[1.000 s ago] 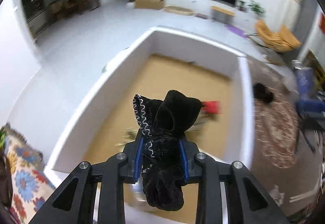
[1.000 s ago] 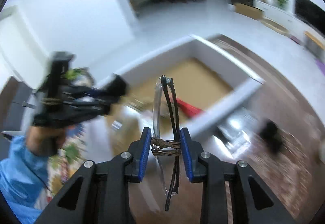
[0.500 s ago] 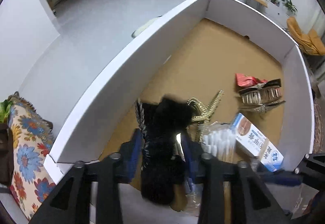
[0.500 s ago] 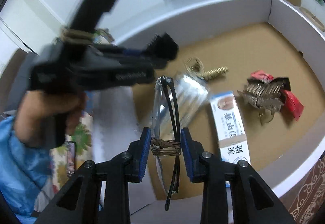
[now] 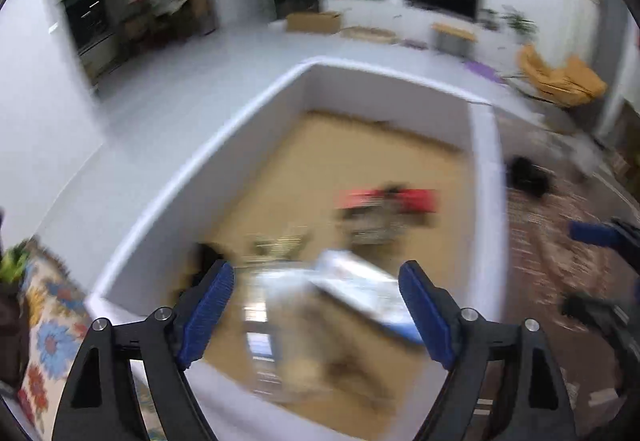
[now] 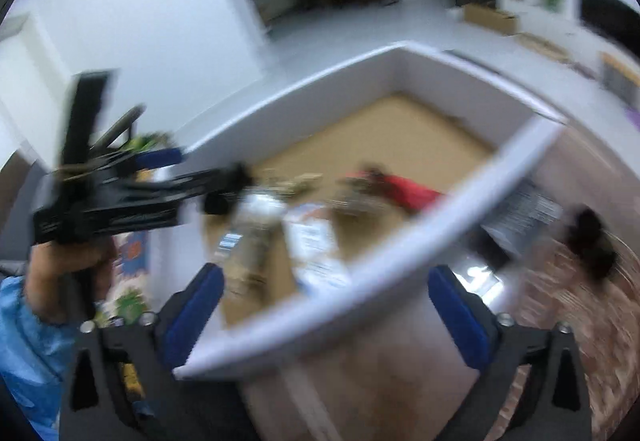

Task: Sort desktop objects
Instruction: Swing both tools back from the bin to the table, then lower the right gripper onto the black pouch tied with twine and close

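Both views are motion-blurred. A white-walled box [image 5: 168,209] with a tan cardboard floor holds the sorted things: a black pouch [image 5: 206,255] by the near left wall, a white and blue carton [image 5: 360,289], a red packet [image 5: 416,199] and a clear bottle [image 6: 256,225]. My left gripper [image 5: 316,313] is open and empty above the box's near end. My right gripper [image 6: 326,315] is open and empty over the box's near wall [image 6: 360,269]. The left gripper also shows in the right wrist view [image 6: 224,189].
A patterned rug [image 5: 560,253] with a dark object [image 5: 528,177] on it lies right of the box. A floral cloth [image 5: 44,329] lies to the left. The person's blue sleeve [image 6: 24,325] is at lower left. A living room lies behind.
Both grippers have opened and pulled back up. The black pouch has left my left gripper and lies in the box. The glasses have left my right gripper; I cannot find them in the blur.
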Action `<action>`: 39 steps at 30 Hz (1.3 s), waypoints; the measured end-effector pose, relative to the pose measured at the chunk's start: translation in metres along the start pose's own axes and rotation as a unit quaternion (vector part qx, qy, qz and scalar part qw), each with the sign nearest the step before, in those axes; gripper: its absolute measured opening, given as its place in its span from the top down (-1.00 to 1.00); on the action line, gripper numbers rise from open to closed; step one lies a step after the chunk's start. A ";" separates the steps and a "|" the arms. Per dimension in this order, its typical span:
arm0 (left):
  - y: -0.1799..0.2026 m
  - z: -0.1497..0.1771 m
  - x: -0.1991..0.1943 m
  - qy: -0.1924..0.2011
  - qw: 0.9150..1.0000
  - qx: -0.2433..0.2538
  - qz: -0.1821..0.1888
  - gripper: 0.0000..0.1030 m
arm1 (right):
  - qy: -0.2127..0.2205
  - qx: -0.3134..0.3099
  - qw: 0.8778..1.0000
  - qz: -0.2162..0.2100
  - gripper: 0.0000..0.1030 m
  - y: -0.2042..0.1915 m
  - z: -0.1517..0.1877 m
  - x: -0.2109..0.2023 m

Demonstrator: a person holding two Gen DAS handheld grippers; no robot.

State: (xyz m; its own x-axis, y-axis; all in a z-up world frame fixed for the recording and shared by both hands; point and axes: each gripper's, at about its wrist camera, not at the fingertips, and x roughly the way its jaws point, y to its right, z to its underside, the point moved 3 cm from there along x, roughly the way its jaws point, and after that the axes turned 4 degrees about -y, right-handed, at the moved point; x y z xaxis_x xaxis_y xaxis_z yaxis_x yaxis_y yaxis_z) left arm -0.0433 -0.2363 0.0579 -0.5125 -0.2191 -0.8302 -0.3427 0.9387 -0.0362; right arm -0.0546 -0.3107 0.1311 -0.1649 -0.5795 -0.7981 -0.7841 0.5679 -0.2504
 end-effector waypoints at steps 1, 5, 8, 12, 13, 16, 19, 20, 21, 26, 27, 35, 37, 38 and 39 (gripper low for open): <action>0.022 0.003 -0.010 0.008 1.000 0.016 0.016 -0.85 | 0.010 0.019 1.000 0.018 -1.00 0.023 0.015 -0.011; 0.113 0.020 -0.023 0.028 0.994 0.075 0.070 -0.99 | 0.026 0.098 0.989 0.105 -1.00 0.106 0.073 -0.045; 0.171 0.039 -0.010 0.011 0.989 0.104 0.104 -0.99 | 0.015 0.158 0.972 0.176 -1.00 0.165 0.130 -0.061; 0.222 0.062 0.019 -0.012 0.987 0.119 0.106 -0.99 | 0.012 0.204 0.956 0.211 -1.00 0.203 0.180 -0.069; 0.228 0.067 0.025 -0.014 0.987 0.121 0.105 -0.99 | 0.013 0.211 0.953 0.216 -1.00 0.209 0.192 -0.071; 0.247 0.076 0.041 -0.018 0.987 0.132 0.093 -0.99 | 0.021 0.220 0.948 0.228 -1.00 0.220 0.212 -0.080; 0.257 0.078 0.052 -0.021 0.986 0.141 0.086 -0.99 | 0.034 0.220 0.947 0.234 -1.00 0.224 0.218 -0.080; 0.258 0.078 0.055 -0.021 0.986 0.143 0.084 -0.99 | 0.039 0.219 0.946 0.234 -1.00 0.220 0.219 -0.083; 0.258 0.078 0.055 -0.020 0.986 0.145 0.083 -0.99 | 0.045 0.218 0.946 0.235 -1.00 0.219 0.220 -0.084; 0.262 0.074 0.060 -0.017 0.985 0.148 0.082 -0.99 | 0.066 0.204 0.946 0.243 -1.00 0.215 0.224 -0.089; 0.262 0.075 0.061 -0.018 0.985 0.148 0.083 -0.99 | 0.068 0.204 0.946 0.243 -1.00 0.215 0.224 -0.090; 0.264 0.078 0.073 -0.022 0.986 0.143 0.088 -0.99 | 0.070 0.202 0.946 0.245 -1.00 0.218 0.228 -0.088; 0.264 0.079 0.076 -0.024 0.986 0.141 0.090 -0.99 | 0.071 0.203 0.946 0.243 -1.00 0.218 0.230 -0.088; 0.264 0.079 0.078 -0.024 0.986 0.140 0.092 -0.99 | 0.072 0.203 0.946 0.243 -1.00 0.218 0.230 -0.087; 0.264 0.080 0.079 -0.024 0.986 0.138 0.094 -0.99 | 0.073 0.202 0.946 0.243 -1.00 0.217 0.230 -0.087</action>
State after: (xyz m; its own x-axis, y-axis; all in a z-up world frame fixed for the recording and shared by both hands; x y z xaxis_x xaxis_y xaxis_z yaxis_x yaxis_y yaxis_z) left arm -0.1118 0.0151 -0.0617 -0.5067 -0.0277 -0.8617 -0.0140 0.9996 -0.0239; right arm -0.0730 -0.0023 0.0200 -0.5511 -0.2510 -0.7958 -0.3068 0.9478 -0.0865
